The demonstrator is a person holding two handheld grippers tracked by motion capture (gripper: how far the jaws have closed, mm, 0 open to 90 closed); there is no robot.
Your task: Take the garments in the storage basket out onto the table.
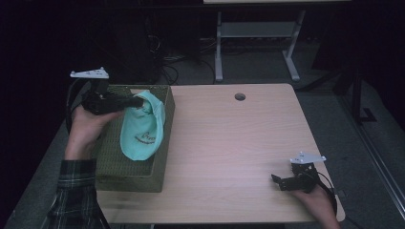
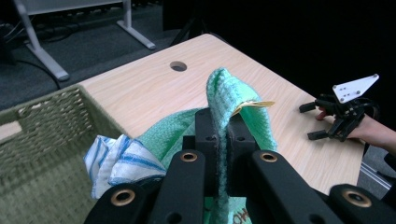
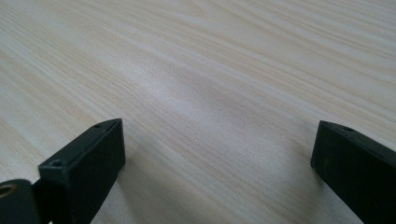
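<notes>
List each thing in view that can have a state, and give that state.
left gripper: shut on the green towel, held above the basket
green towel: pinched at a fold, hanging over the basket
blue-striped cloth: crumpled, lying in the basket
basket: upright on the table, top open
right gripper: open, nothing between its jaws, low over the bare table
table: cable hole uncovered

Left gripper (image 1: pixel 138 101): raised over the basket (image 1: pixel 107 179); pointing level, away from the hand; jaws clamped on a green cloth (image 1: pixel 141 129)
Left hand (image 1: pixel 88 126): wrapped round the gripper body at the basket's left edge; plaid sleeve (image 1: pixel 74 193) below
Right gripper (image 3: pixel 217 154): well apart from the basket, low on the table; jaws spread wide, nothing between them
Right hand (image 1: pixel 317 200): behind its gripper
</notes>
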